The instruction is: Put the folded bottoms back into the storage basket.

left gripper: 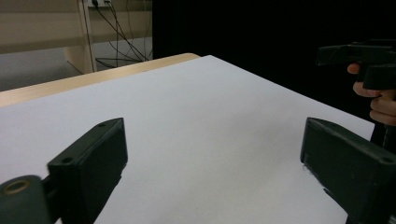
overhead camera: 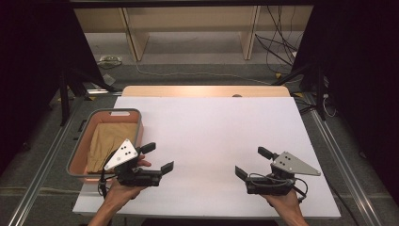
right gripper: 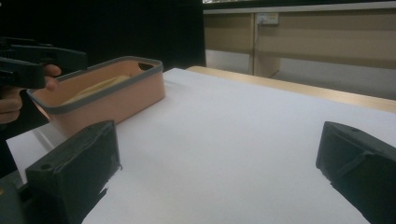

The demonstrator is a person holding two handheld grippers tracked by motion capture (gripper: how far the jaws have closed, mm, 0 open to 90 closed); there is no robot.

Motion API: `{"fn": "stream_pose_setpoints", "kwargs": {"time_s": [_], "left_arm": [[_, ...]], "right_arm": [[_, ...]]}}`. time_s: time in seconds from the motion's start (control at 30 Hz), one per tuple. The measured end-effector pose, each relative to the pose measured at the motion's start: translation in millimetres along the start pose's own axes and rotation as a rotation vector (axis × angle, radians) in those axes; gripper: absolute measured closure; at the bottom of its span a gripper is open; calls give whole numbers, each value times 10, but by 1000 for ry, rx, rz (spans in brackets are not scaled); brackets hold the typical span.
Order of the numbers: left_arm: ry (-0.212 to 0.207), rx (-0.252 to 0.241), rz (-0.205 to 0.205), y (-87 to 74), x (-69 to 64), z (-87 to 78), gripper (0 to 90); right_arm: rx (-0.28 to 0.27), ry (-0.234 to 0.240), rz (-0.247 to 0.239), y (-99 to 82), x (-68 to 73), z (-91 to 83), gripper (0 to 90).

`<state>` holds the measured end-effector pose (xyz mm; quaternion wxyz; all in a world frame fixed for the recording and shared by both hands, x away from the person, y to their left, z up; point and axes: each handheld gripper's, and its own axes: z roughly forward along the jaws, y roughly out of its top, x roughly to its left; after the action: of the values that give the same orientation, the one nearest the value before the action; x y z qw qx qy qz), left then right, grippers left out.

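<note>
My left gripper (overhead camera: 158, 157) hovers low over the white table cover (overhead camera: 211, 136) near the front left, jaws wide apart with nothing between them. In the left gripper view its own jaws (left gripper: 215, 168) frame bare white surface. My right gripper (overhead camera: 252, 162) is held near the front right, open too and holding nothing. The right gripper view has its jaws (right gripper: 217, 163) spread over the bare cover. A pink bin (overhead camera: 110, 113) with a grey rim stands at the left edge, just behind the left gripper. A tan folded material (overhead camera: 106, 143) lies inside it.
The bin (right gripper: 140, 88) is at the left of the right gripper view, with the left gripper (right gripper: 28, 60) beside it. The right gripper (left gripper: 359, 56) is at the upper right of the left gripper view. Wooden shelving (overhead camera: 188, 28) and floor cables (overhead camera: 277, 47) lie beyond the table's far edge.
</note>
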<state>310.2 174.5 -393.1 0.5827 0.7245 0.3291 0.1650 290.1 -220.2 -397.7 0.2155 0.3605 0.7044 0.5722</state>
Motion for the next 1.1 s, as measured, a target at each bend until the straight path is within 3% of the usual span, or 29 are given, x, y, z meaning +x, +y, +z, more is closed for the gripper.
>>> {"fn": "stream_pose_setpoints", "kwargs": {"time_s": [0.33,1.1], "left_arm": [[-6,-17,-3,-38,-30,-20,60],[-11,-5,-7,-46,-20,2,60]], "right_arm": [[10,6,-7,-64,36,-35,3],[-7,-8,-11,-48,21,-42,3]]}}
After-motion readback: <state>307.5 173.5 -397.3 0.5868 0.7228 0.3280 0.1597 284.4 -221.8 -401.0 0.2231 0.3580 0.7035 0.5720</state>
